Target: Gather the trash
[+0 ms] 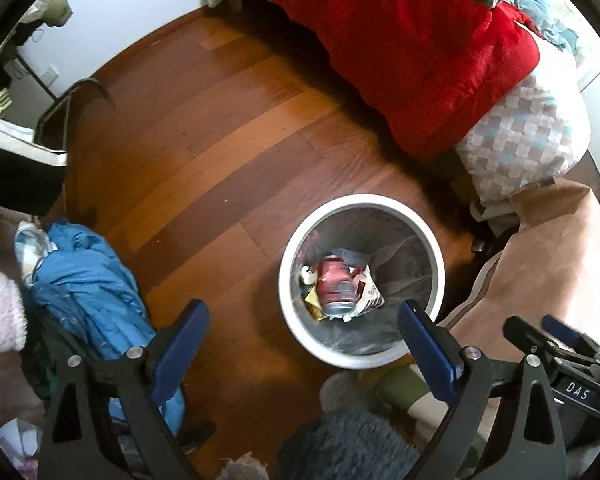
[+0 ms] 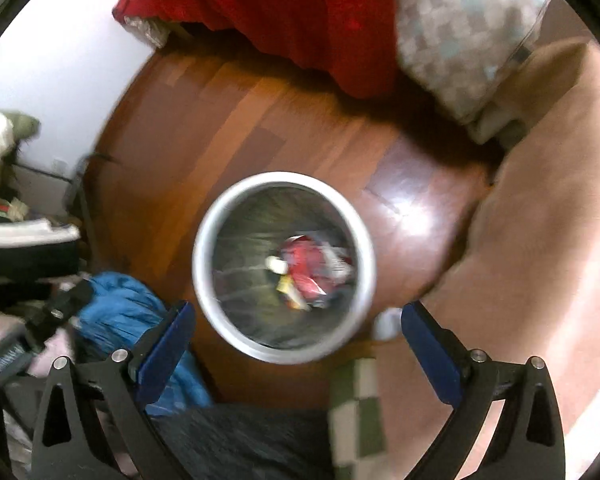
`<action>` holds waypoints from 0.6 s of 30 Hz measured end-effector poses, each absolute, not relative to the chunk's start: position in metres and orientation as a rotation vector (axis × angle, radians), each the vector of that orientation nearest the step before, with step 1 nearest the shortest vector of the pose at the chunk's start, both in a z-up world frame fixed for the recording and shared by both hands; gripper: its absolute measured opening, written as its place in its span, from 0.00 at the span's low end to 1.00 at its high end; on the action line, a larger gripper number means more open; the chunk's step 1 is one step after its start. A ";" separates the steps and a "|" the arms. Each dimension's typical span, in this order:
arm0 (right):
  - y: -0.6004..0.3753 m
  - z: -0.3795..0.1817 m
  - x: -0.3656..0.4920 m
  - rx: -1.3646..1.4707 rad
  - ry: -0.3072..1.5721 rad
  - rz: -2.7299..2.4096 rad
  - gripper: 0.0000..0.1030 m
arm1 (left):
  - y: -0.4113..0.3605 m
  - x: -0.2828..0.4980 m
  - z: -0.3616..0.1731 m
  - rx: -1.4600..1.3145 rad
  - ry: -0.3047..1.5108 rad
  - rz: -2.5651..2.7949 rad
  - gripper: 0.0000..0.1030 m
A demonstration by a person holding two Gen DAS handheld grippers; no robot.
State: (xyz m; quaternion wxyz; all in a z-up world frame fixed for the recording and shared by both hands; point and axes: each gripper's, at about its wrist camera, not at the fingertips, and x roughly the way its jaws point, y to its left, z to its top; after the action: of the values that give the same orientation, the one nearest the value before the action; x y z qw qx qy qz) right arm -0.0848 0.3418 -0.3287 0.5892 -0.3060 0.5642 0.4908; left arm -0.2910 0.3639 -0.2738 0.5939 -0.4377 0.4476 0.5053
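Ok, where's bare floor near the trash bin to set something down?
Bare wood floor runs from the bin toward the white wall, between the red blanket and the blue jacket. Crowded beside the jacket and by the checkered bedding.

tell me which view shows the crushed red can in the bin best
The left wrist view. There the crushed red can lies sharp among wrappers at the bottom of the white bin. The right wrist view looks straight down into the bin, but motion blur smears the can into a red patch.

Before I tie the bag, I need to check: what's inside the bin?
The bin holds a crushed red can on top, a white wrapper and yellow scraps. Anything beneath them is covered.
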 end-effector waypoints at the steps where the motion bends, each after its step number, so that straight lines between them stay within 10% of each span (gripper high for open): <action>1: 0.336 -0.324 -0.089 -0.756 1.269 1.130 1.00 | 0.358 -0.292 -0.271 -1.011 1.042 1.175 0.94; 18: 0.264 -0.218 -0.120 -0.733 1.169 1.249 1.00 | 0.288 -0.288 -0.171 -0.881 0.970 1.132 0.94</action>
State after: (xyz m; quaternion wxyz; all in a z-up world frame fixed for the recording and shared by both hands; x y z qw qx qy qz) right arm -0.1201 0.2643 -0.2177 0.5972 -0.3158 0.5039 0.5383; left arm -0.2881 0.2882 -0.1713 0.6480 -0.3873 0.4268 0.4979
